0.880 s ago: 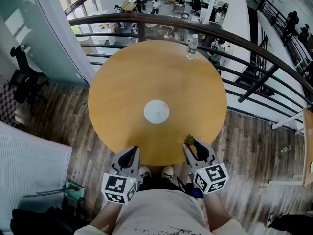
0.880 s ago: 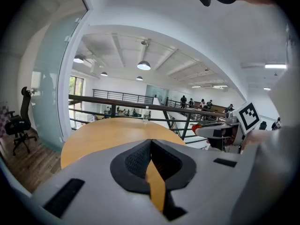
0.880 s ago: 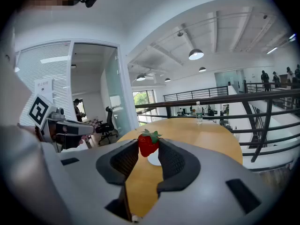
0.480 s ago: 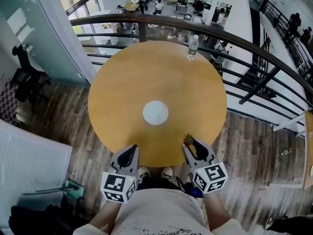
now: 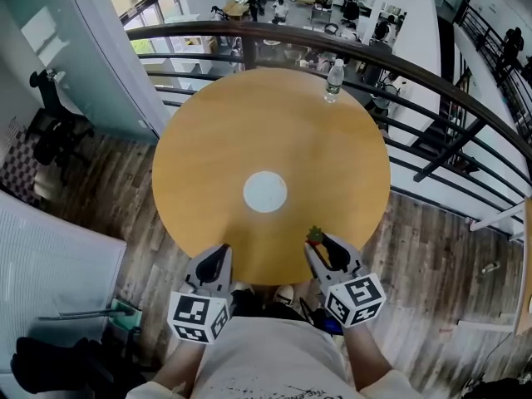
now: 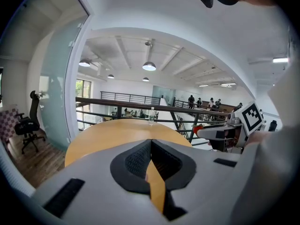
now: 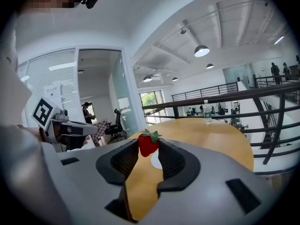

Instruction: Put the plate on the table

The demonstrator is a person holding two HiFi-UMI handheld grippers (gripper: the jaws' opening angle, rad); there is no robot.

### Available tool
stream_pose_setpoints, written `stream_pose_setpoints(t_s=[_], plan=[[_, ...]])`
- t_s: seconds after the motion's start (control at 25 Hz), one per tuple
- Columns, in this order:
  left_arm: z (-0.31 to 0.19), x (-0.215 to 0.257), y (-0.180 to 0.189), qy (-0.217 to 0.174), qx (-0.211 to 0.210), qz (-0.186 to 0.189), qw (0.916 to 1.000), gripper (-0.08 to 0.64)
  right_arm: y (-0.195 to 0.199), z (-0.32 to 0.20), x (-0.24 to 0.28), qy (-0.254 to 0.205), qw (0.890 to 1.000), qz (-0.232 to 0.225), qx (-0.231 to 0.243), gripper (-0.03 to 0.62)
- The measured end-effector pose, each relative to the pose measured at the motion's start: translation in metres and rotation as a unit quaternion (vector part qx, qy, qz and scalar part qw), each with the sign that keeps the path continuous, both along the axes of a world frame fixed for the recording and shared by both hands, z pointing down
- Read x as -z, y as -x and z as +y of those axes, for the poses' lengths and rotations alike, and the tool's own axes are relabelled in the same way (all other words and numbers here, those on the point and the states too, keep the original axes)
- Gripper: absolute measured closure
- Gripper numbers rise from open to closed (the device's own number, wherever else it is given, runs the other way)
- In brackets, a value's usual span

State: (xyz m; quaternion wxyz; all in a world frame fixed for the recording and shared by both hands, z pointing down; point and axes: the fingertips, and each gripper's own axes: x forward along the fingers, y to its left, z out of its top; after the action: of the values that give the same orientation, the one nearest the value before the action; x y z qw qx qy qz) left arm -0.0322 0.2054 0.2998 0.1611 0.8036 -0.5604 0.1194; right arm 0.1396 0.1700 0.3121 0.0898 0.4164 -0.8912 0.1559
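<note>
A small white plate lies flat at the middle of the round wooden table. Both grippers hover over the table's near edge, short of the plate. My right gripper is shut on a red strawberry, which sits at the jaw tips with its green leaves up. The right gripper view shows the strawberry pinched between the pads, with the plate beyond it. My left gripper is shut with nothing in it; its tips meet over the tabletop.
A clear water bottle stands upright at the table's far edge, next to a dark metal railing. Wooden floor surrounds the table. A black office chair stands at the far left by a glass wall.
The head view has shifted slightly. Both grippers stay at the table's near edge, and the strawberry stays in the right gripper.
</note>
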Motion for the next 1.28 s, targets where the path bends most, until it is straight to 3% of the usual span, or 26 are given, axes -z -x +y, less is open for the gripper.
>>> stream_pose_setpoints(t_s=[0.44,0.88,1.12,1.28], plan=[[-0.056,-0.017,0.017,0.023,-0.018,0.015,0.9995,0.535,0.02,-0.051,-0.013,0.025,1.0,0.011,-0.009,0.445],[-0.153,-0.034,0.052,0.037,-0.118,0.022,0.9921,0.536,0.061,-0.116,-0.019,0.046,0.994,0.036,-0.095,0.445],[-0.177,-0.048,0.033,0.051,-0.175,0.029,0.9828,0.536,0.058,-0.123,-0.019,0.048,0.989,0.059,-0.125,0.445],[-0.189,-0.053,0.018,0.055,-0.188,0.031,0.9801,0.535,0.047,-0.129,-0.025,0.053,0.988,0.068,-0.129,0.445]])
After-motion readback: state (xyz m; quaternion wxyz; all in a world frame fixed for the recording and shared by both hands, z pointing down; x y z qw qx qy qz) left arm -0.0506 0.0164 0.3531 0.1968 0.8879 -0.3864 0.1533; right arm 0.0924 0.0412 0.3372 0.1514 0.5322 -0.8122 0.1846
